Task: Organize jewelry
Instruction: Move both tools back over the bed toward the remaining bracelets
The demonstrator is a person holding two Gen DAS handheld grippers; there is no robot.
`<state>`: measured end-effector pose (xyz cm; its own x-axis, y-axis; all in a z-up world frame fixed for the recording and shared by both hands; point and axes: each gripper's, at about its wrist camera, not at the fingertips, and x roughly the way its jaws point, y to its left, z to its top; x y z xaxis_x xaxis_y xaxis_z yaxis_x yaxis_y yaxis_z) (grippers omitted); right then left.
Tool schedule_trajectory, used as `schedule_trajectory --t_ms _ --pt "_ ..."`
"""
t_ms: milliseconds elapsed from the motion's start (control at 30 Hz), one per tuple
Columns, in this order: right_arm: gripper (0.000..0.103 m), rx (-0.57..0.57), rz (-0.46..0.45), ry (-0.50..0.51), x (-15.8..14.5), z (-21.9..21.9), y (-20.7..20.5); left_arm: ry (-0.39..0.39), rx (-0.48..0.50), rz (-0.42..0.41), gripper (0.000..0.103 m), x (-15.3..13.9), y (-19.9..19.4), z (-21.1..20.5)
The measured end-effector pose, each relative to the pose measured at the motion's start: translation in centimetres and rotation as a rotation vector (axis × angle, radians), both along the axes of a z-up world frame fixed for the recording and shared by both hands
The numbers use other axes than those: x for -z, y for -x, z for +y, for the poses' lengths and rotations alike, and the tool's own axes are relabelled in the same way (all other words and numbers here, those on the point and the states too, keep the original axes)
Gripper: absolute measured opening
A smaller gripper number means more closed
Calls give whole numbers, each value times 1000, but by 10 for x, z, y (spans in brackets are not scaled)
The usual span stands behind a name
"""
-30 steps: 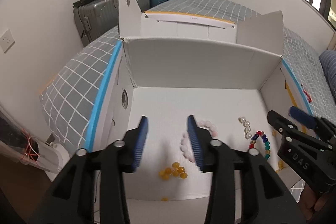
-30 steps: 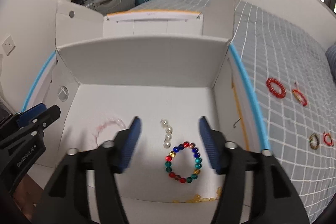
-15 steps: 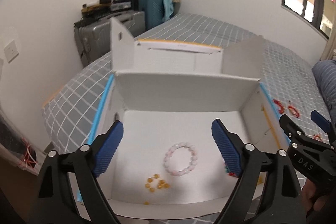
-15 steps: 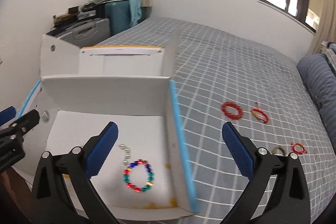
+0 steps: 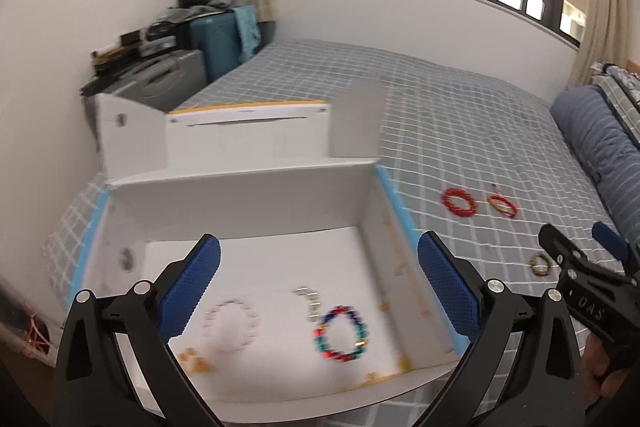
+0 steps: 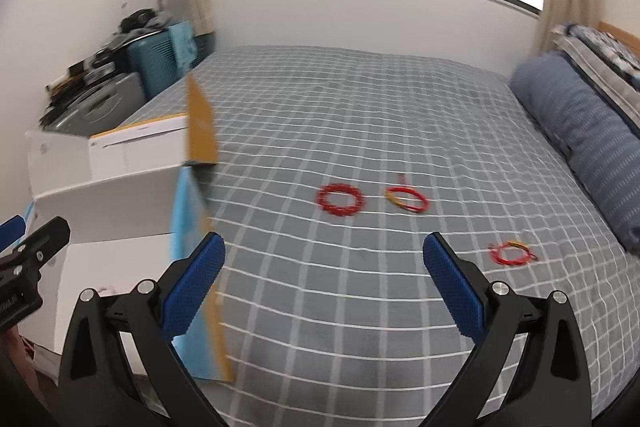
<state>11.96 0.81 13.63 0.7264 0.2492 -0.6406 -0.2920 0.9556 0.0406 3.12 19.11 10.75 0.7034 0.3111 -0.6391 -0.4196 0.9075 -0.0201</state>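
White box (image 5: 240,195): open on the checked bedspread (image 6: 360,107), left of the loose pieces.
Inside it: pink bracelet (image 5: 232,325), pearl strand (image 5: 310,301), multicoloured bead bracelet (image 5: 340,333), left to right.
Left gripper (image 5: 318,283): jaws just opened wide, nothing between them, above the box.
Right gripper (image 6: 324,281): spread wide, empty.
On the bedspread: red bead bracelet (image 6: 340,199), red-and-yellow bracelet (image 6: 406,199), small red bracelet (image 6: 512,253).
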Motion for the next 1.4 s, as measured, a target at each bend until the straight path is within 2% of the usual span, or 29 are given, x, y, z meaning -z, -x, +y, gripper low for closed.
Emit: schedule_trajectory --t_ms 100,400,567,667,767,967,1033,1133,1233,1400 --pt "95 38 8 5 6 -29 -12 30 48 12 97 3 -24 -21" --pt "95 151 41 9 37 -103 -50 43 184 43 97 21 -106 -95" --pt "95 155 32 59 72 -128 -71 4 208 55 97 47 -151 -133" --pt "95 158 53 59 92 -138 -81 13 216 75 97 65 -174 -140" --pt "95 137 57 38 111 -142 -92 12 258 133 97 91 -208 -147" --pt "92 113 91 58 139 -137 -116 24 168 181 97 118 -261 -135" --pt "92 114 108 61 146 -135 -121 52 157 205 97 127 -280 -131" --pt "92 114 131 33 159 -133 -123 67 137 198 97 138 -290 -125" --pt "92 120 148 57 177 -126 -124 57 153 196 97 151 -293 -130" --pt "84 123 173 56 189 -123 -129 18 152 225 97 173 -305 -132"
